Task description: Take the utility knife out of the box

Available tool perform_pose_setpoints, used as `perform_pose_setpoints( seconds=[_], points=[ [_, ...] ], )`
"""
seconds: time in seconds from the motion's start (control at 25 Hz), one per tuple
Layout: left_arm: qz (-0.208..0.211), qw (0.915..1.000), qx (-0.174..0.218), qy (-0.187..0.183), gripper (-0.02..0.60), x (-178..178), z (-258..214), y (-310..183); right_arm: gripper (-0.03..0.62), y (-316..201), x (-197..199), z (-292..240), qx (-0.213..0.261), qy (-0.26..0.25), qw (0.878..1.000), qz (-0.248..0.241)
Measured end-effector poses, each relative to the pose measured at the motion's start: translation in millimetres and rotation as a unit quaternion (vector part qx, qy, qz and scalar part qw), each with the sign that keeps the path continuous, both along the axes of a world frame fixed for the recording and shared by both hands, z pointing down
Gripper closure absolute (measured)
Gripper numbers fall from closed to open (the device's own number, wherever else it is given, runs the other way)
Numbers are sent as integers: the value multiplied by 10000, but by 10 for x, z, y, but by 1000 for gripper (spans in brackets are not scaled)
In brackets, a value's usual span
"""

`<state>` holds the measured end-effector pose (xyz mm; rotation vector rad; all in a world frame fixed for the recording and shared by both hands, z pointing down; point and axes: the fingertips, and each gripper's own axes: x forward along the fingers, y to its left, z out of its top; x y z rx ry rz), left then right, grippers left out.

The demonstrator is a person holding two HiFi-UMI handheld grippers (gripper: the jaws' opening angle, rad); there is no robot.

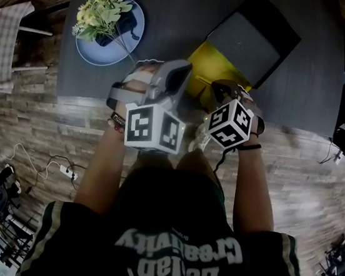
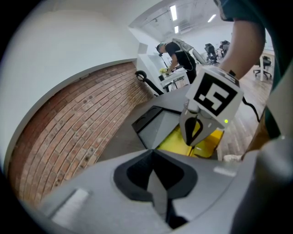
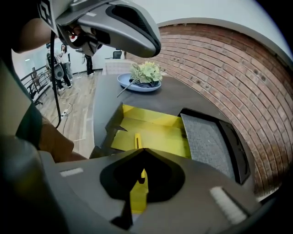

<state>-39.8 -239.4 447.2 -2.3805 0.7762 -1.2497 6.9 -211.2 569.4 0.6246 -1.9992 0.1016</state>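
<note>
An open yellow box [image 1: 202,67] lies on the dark table [image 1: 176,15], its black foam-lined lid [image 1: 253,39] folded back. In the right gripper view a slim yellow utility knife [image 3: 137,199] runs from the box [image 3: 160,135] floor up between the jaws. My right gripper [image 3: 142,155] is shut on the knife. From the left gripper view, the right gripper [image 2: 194,137] hangs nose-down over the box [image 2: 176,141]. My left gripper [image 2: 153,153] hovers beside it at the box's near left, shut with nothing between its jaws. In the head view the right gripper [image 1: 221,93] reaches into the box and the left gripper [image 1: 183,69] sits at its left.
A blue plate with a bunch of pale flowers [image 1: 108,25] stands at the table's back left. The table's near edge [image 1: 102,98] runs just under my hands, with a wooden floor and cables [image 1: 61,167] below. A brick wall [image 3: 238,68] lies beyond the table.
</note>
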Motion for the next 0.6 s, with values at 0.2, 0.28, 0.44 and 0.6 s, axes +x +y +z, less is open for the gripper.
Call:
perform_pose_setpoints(
  seconds=[0.2,0.28,0.44,0.6],
  points=[
    [17,10000,7,-7,578,6,-17,33,589,-13,-13,-125,79,-138,9998,112],
    [10,10000,24,-14,578,20,-45,51,589,-3,-9,-195,117,-230,9996,146],
    [-18,9999,118,-59,578,19,-103,70,589,9,12,-329,230,-371,9988,206],
    [-71,9998,157,-70,578,14,-186,117,589,37,44,-474,335,-439,9982,225]
  ],
)
